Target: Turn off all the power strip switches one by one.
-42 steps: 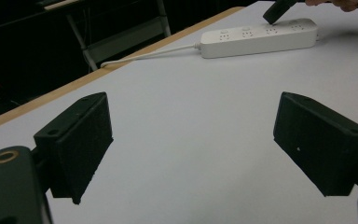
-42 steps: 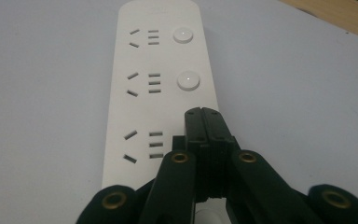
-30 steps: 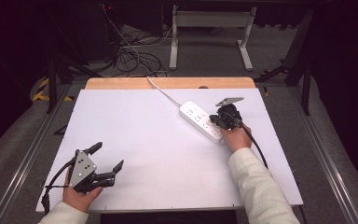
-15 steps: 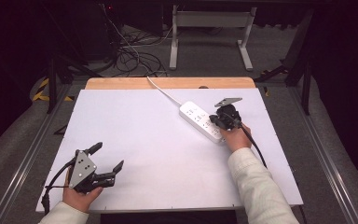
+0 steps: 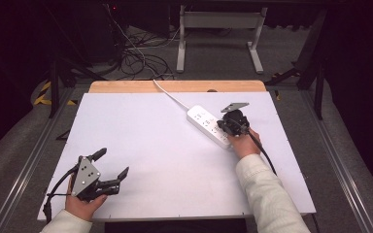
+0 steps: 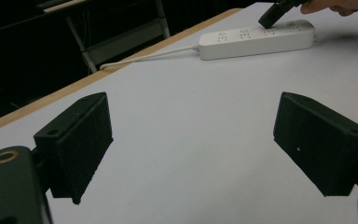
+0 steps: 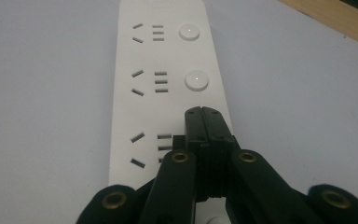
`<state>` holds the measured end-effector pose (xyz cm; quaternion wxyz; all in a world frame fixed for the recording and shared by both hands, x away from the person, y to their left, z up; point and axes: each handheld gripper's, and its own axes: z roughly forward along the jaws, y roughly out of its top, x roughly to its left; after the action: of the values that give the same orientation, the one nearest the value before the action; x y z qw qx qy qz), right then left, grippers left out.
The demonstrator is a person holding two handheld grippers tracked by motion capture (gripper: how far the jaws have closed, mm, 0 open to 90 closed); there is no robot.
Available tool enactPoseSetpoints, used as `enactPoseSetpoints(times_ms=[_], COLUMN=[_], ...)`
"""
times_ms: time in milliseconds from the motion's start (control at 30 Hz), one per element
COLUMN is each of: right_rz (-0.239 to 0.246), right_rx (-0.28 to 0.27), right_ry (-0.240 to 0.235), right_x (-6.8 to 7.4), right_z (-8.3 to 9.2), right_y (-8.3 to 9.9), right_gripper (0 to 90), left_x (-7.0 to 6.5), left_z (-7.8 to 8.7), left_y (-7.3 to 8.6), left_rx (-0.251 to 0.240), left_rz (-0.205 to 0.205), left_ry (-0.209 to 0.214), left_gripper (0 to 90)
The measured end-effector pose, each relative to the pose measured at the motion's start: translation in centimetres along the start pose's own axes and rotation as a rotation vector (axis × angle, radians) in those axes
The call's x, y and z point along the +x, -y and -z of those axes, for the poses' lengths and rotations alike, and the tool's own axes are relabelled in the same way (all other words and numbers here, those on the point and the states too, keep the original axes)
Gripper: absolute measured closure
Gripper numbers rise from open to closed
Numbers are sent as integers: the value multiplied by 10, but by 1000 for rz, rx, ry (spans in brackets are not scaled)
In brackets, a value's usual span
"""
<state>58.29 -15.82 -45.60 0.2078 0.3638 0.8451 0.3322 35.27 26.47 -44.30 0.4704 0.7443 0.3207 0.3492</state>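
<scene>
A white power strip (image 5: 205, 121) lies slantwise on the white table (image 5: 165, 160), right of centre, with its cord (image 5: 167, 94) running to the far edge. My right gripper (image 5: 222, 127) is shut, and its joined tips (image 7: 201, 113) point down onto the strip (image 7: 163, 79) beside the third socket, in line with the round buttons (image 7: 196, 80). What lies under the tips is hidden. In the left gripper view the right gripper's tip (image 6: 269, 18) meets the strip (image 6: 256, 39). My left gripper (image 5: 111, 163) rests at the near left, open, with nothing between its pads (image 6: 81, 140).
A wooden strip (image 5: 175, 86) borders the table's far edge. Behind it are a white metal stand (image 5: 218, 34) and a tangle of cables (image 5: 141, 53) on the floor. Metal rails (image 5: 24, 170) run along both sides of the table.
</scene>
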Motion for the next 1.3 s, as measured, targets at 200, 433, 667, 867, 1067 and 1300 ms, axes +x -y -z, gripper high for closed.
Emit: enactPoseSetpoints(times_ms=[200, 433, 667, 867, 1067, 1300], right_rz=[-20, -59, -115, -56, -63, -59], right_rx=[-10, -34, -63, -43, -161, -132], right_ry=[-9, -22, -50, -13, -35, -24], right_x=[-1, -3, -9, -6, -5, -5], right_z=[-1, -1, -2, 3, 16, 4], right_y=[0, 4, 9, 3, -13, -21], right_gripper=[900, 900, 900, 900, 900, 900], left_x=[0, 1, 0, 1, 1, 1], left_z=[1, 2, 2, 2, -1, 0], left_y=[0, 0, 0, 0, 0, 1], left_rx=[-2, -2, -1, -5, 3, 2], left_rz=[2, -4, -5, -3, -5, 5], left_ry=[2, 0, -1, -4, -4, -1], left_gripper=[121, 121, 122, 121, 121, 122])
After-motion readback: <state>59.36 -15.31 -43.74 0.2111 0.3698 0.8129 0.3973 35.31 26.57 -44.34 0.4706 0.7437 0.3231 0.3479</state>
